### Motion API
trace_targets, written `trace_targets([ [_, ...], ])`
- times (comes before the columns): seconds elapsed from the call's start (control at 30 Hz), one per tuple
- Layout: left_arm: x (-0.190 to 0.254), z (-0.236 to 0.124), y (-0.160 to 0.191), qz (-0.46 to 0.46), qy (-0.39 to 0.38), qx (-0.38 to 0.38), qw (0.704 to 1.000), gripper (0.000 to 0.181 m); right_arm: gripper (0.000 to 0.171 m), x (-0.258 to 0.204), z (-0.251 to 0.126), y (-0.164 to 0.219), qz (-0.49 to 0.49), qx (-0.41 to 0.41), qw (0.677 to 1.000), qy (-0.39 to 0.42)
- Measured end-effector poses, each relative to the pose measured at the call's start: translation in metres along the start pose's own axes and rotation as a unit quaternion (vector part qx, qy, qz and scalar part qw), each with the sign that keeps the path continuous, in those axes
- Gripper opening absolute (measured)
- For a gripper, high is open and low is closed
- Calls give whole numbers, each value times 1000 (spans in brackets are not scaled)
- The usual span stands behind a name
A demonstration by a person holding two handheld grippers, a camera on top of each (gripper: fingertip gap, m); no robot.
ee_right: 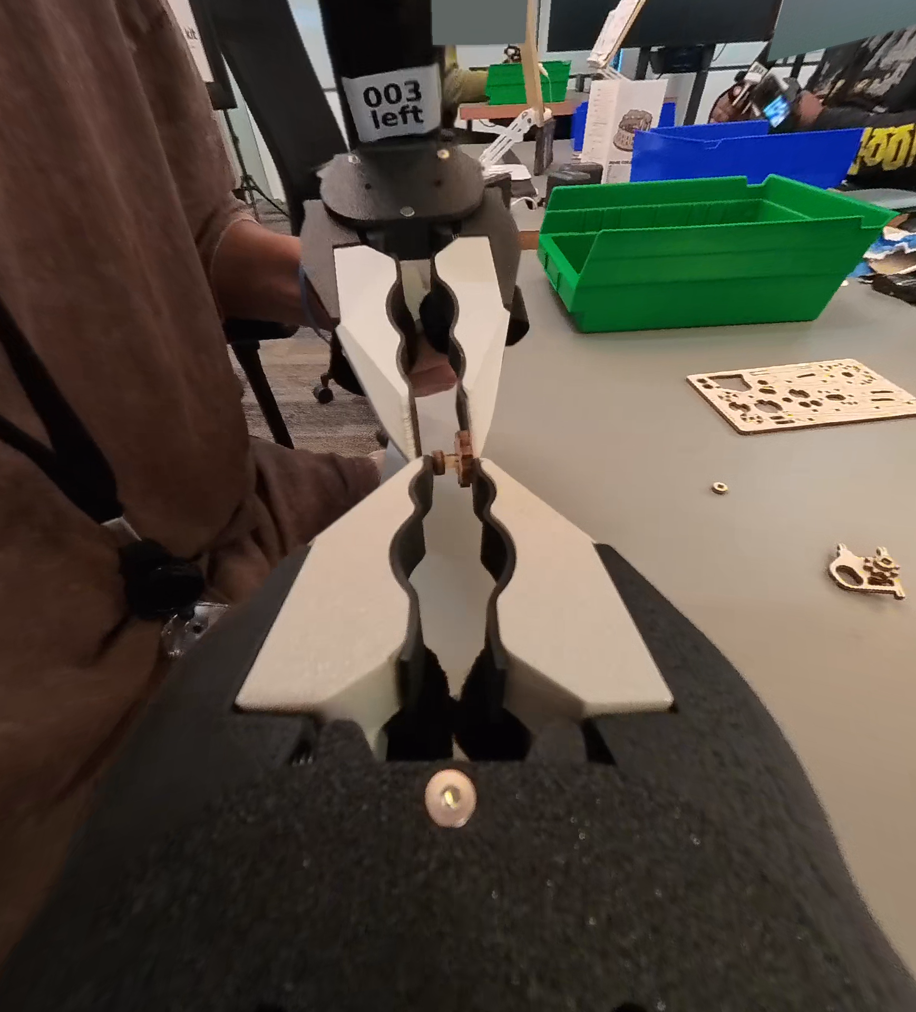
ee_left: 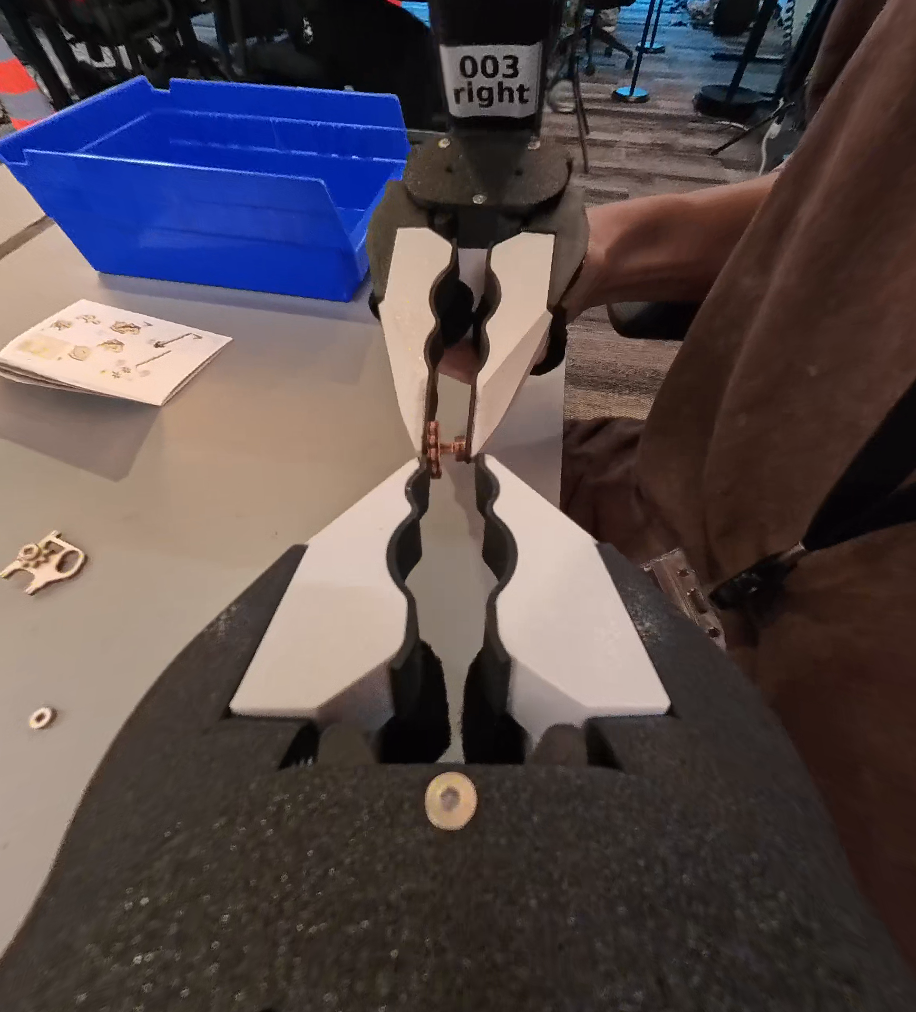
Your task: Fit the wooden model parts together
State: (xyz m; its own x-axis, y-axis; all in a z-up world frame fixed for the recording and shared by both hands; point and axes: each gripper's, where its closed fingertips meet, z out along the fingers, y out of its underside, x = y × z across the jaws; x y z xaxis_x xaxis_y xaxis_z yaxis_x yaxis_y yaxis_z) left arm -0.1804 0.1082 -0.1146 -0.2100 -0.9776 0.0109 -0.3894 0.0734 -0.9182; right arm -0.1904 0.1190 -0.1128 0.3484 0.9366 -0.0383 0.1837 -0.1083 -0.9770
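A small wooden gear on a short axle (ee_left: pixel 434 444) hangs in the air between my two grippers, which meet tip to tip over the table's near edge. My right gripper (ee_right: pixel 451 466) is shut on it, one finger against each end; the gear (ee_right: pixel 464 458) lies by its right fingertip. It enters the left wrist view from above (ee_left: pixel 448 453). My left gripper (ee_left: pixel 447 470) has its jaws a narrow gap apart at the same piece. I cannot tell whether they press on it. It also shows in the right wrist view (ee_right: pixel 442 446).
A wooden sub-assembly (ee_left: pixel 45 561) (ee_right: pixel 866 572) and a small ring (ee_left: pixel 42 717) (ee_right: pixel 720 488) lie on the grey table (ee_left: pixel 226 520). A blue bin (ee_left: pixel 198 202), a booklet (ee_left: pixel 116 350), a green bin (ee_right: pixel 691 263) and a punched wooden sheet (ee_right: pixel 806 394) stand farther off. A person in brown (ee_left: pixel 828 383) is close by. The tips of both grippers are at nearly the same place.
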Motion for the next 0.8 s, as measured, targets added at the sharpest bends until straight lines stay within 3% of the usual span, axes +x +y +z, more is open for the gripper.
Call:
trace_targets([
  [0.67,-4,7,15,76,-73,-71,992,13,11,3,-1,17,-35,-74,997,13],
  [0.8,-9,4,8,90,-88,-55,991,13,12,9,-2,6,-40,-42,998,34],
])
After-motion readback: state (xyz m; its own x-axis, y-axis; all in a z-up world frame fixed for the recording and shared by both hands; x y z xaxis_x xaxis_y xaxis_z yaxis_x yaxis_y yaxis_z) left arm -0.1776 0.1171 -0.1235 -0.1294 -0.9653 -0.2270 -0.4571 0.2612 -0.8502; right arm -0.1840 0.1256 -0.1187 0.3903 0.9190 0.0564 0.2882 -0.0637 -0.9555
